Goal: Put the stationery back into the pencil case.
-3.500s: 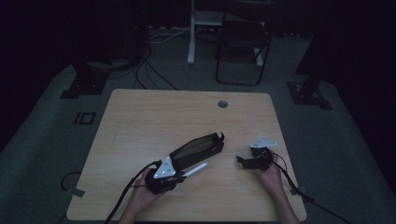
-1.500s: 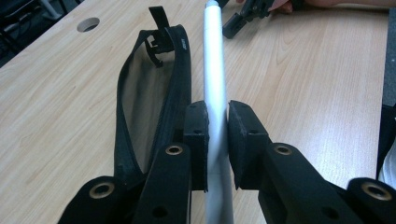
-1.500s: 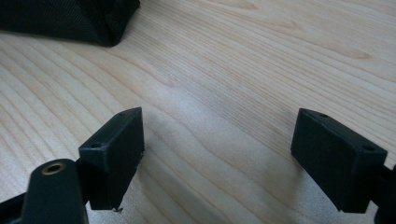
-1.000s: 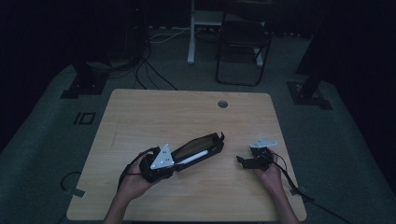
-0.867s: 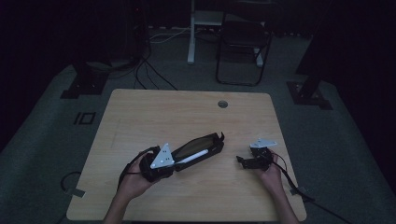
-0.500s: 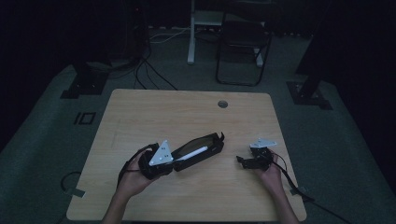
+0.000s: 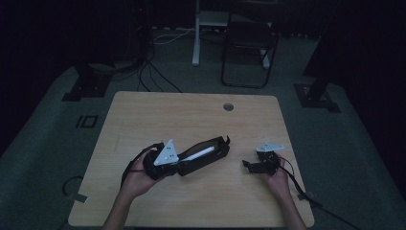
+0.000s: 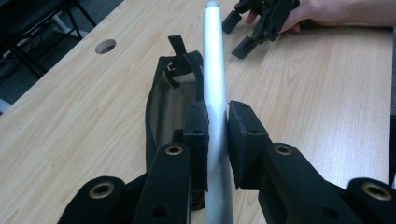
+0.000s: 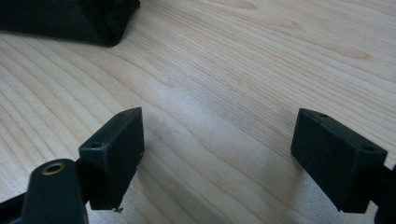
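Note:
A long black pencil case (image 7: 208, 154) lies open on the wooden table (image 7: 191, 115). My left gripper (image 7: 182, 162) is shut on a silver pen (image 7: 197, 154) that points along the case, over its opening. In the left gripper view the jaws (image 8: 215, 116) clamp the pen (image 8: 214, 70) near its lower end, with the case's open mouth (image 8: 168, 100) just to the left and below. My right gripper (image 7: 248, 166) rests on the table to the right of the case, open with nothing between its fingers (image 9: 219, 154). A corner of the case (image 9: 70, 18) lies beyond it.
A round cable hole (image 7: 228, 106) sits near the table's far edge. Behind the table stand a folding chair (image 7: 249, 52) and stand feet, with cables on the dark floor. Bare wood surrounds the case.
My left gripper has carried the pen up from the table's front onto the case, then eased it further along the opening. The right gripper has stayed still.

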The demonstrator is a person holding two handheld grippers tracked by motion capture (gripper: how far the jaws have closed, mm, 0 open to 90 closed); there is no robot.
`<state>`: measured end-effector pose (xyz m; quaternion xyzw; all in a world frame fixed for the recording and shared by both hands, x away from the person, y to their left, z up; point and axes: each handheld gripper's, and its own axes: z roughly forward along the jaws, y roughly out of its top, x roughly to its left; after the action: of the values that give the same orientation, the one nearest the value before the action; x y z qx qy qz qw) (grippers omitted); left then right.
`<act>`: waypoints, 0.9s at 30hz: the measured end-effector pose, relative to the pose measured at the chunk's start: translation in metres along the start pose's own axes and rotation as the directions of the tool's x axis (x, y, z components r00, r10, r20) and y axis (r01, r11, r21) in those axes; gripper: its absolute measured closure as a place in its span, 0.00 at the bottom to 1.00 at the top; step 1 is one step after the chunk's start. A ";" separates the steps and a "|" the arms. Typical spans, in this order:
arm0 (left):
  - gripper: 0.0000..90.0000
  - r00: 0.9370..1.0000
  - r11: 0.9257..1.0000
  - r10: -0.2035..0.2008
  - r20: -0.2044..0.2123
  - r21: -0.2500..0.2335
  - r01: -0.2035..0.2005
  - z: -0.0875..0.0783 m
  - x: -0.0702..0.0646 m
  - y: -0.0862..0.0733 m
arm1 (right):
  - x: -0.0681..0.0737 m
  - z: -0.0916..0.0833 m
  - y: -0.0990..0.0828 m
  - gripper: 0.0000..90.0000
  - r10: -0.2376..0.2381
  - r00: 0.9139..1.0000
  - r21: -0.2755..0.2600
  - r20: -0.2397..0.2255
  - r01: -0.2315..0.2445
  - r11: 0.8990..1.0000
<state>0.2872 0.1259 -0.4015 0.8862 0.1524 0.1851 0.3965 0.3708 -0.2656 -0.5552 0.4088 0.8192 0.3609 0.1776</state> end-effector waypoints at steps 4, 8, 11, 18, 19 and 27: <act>0.88 1.000 1.000 0.002 -0.003 -0.001 -0.002 -0.001 0.002 0.003 | 0.000 0.000 0.000 0.19 0.001 1.000 0.000 0.000 -0.001 1.000; 0.87 1.000 1.000 0.007 -0.007 0.000 -0.007 -0.002 0.006 0.006 | 0.000 0.000 0.000 0.19 0.002 1.000 0.000 0.000 -0.002 1.000; 0.87 1.000 1.000 0.008 -0.010 -0.002 -0.008 -0.002 0.008 0.008 | 0.000 0.000 0.000 0.19 0.002 1.000 0.001 0.000 -0.002 1.000; 0.87 1.000 1.000 0.012 -0.014 -0.003 -0.012 -0.003 0.015 0.012 | 0.000 0.000 0.000 0.19 -0.001 1.000 -0.001 0.000 0.001 1.000; 0.88 1.000 1.000 0.012 -0.014 -0.003 -0.012 -0.003 0.015 0.012 | 0.000 0.000 0.000 0.19 0.001 1.000 0.000 0.000 -0.001 1.000; 0.87 1.000 1.000 0.017 -0.021 -0.007 -0.017 -0.001 0.018 0.016 | 0.000 0.000 0.000 0.19 0.001 1.000 0.000 0.000 -0.001 1.000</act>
<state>0.3049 0.1240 -0.3844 0.8839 0.1482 0.1985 0.3966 0.3707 -0.2656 -0.5551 0.4093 0.8190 0.3609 0.1772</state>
